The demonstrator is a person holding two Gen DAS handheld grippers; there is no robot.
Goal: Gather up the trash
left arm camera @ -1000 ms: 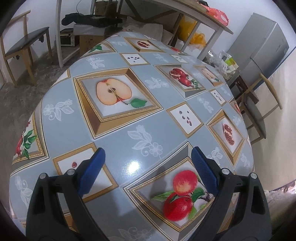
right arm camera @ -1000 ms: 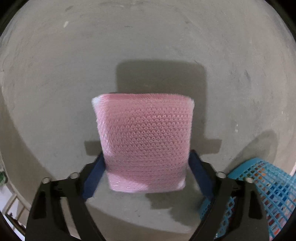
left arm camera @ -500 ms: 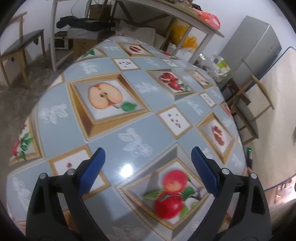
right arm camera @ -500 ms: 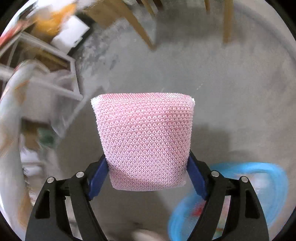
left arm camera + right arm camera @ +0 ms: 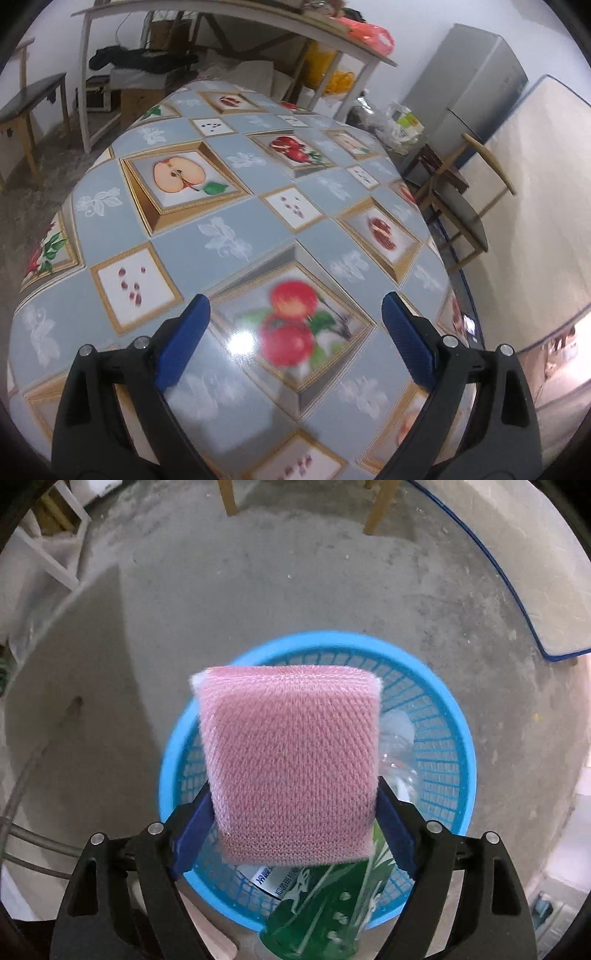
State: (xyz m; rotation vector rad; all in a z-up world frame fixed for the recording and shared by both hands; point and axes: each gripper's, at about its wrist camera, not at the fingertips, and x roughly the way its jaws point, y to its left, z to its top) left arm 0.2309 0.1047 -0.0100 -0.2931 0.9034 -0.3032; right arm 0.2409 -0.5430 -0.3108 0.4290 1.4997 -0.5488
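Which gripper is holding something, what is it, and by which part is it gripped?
The right gripper holds the pink sponge, pinched by its two side edges near the lower end, above the blue basket. The left gripper is open and holds nothing.

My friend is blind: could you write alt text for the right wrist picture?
The right tongs grip a pink mesh sponge directly above a blue plastic basket on a concrete floor. A green bottle and clear plastic trash already lie in the basket.
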